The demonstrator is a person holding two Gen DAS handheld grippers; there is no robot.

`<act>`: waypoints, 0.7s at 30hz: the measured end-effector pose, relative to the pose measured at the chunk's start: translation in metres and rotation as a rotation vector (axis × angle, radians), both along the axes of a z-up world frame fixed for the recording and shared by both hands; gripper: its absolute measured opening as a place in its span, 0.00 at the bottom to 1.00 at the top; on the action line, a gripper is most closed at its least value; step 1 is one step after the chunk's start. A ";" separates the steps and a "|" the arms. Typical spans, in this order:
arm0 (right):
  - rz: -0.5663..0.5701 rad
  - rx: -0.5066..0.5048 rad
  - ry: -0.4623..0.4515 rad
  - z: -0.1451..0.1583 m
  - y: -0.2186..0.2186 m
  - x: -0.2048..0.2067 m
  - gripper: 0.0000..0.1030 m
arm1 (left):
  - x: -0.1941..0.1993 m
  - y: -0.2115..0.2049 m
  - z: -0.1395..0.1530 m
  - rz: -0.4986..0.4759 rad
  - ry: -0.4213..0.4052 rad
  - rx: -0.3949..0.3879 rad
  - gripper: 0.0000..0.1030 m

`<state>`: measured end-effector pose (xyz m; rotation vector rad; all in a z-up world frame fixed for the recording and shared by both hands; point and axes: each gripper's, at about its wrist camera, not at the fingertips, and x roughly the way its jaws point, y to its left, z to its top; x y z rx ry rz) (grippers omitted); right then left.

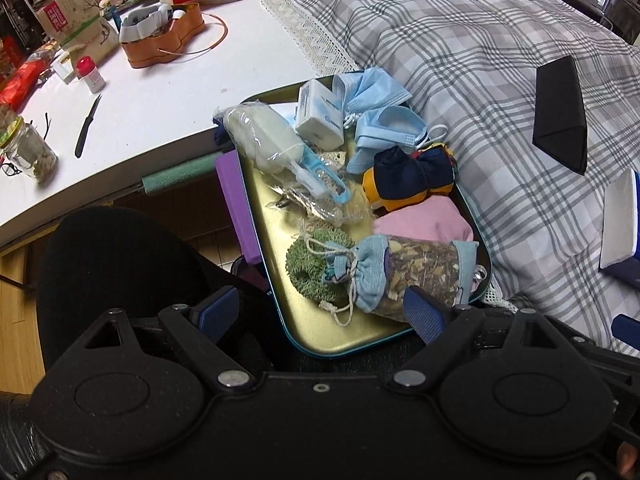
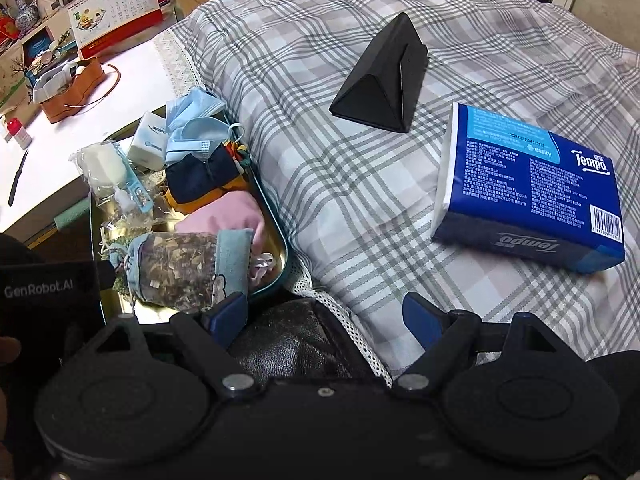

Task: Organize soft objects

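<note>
Herb sachet (image 1: 404, 270) lies at the near end of the gold tray (image 1: 280, 184), long axis crosswise to the left gripper (image 1: 320, 312), whose jaws are spread and empty just short of it, one fingertip (image 1: 424, 312) overlapping its end. Pink cloth (image 1: 424, 224) and masks (image 1: 380, 120) sit beyond the sachet. Right gripper (image 2: 324, 316) is released too, farther from it, over the plaid bed (image 2: 360, 184); left looks nearer.

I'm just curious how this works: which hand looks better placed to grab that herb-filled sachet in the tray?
Probably the left. The left gripper is open right over the sachet in the tray; the right gripper, also open, faces the checked cloth beside it.
</note>
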<state>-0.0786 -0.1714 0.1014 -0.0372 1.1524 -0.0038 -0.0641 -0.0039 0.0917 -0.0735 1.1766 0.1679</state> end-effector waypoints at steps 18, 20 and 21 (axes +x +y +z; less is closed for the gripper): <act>-0.010 0.006 0.004 -0.002 -0.004 0.003 0.82 | -0.007 -0.010 -0.003 -0.016 0.007 0.033 0.83; -0.011 0.008 0.003 -0.002 -0.004 0.002 0.82 | -0.008 -0.011 -0.002 -0.020 0.006 0.036 0.83; -0.010 0.008 0.002 -0.002 -0.004 0.002 0.82 | -0.008 -0.011 -0.002 -0.021 0.008 0.034 0.83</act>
